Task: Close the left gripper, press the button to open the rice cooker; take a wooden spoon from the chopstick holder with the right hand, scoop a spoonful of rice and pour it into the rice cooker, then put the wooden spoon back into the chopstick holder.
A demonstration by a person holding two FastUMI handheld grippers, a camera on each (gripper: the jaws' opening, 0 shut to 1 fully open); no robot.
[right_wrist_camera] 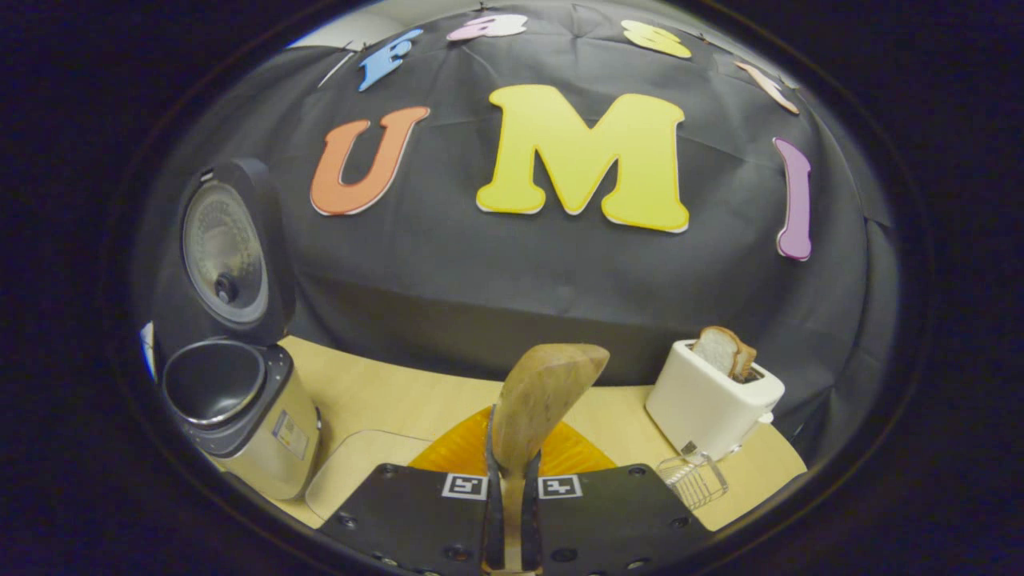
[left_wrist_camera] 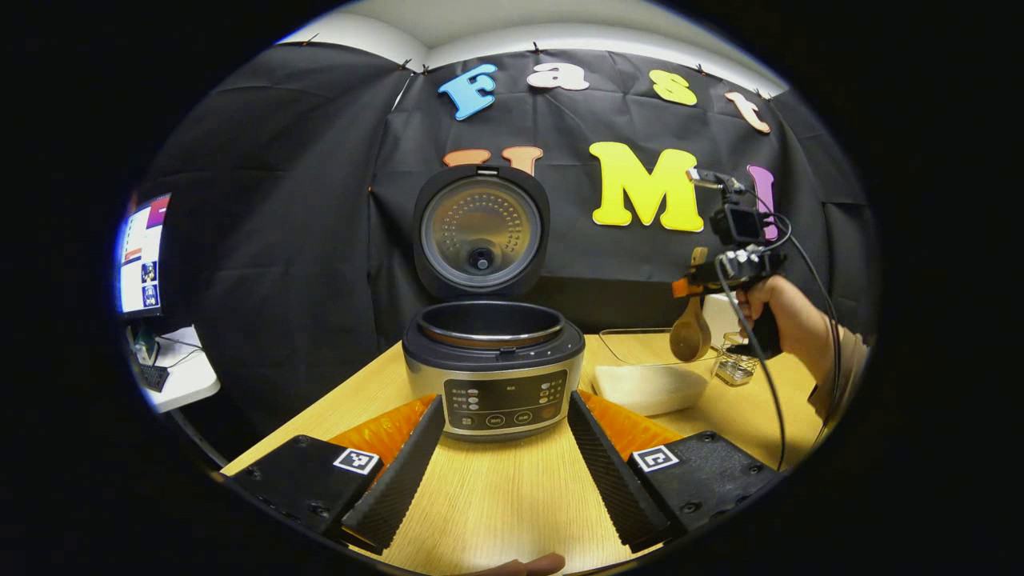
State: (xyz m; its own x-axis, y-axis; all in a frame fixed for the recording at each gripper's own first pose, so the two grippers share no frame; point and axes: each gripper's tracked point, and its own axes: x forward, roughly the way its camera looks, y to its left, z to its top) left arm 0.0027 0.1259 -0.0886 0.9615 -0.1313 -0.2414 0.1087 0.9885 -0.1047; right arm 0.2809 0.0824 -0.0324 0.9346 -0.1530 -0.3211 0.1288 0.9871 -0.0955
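Two hand-held grippers, right (right_wrist_camera: pixel 510 480) clamping wooden spoon (right_wrist_camera: pixel 540 404), left (left_wrist_camera: pixel 502 460) wide, rice cooker (left_wrist_camera: pixel 494 364) open.

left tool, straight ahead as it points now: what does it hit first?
Likely the rice cooker: its front panel sits dead centre between the open left tool fingers, lid up. Depth is unclear, but nothing lies between on the table.

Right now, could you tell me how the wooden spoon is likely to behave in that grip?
The wooden spoon looks rigid, so it probably won't flex. The right hand-held gripper pinches only its thin handle, so the broad bowl above may pivot if nudged. It's probably light for its size.
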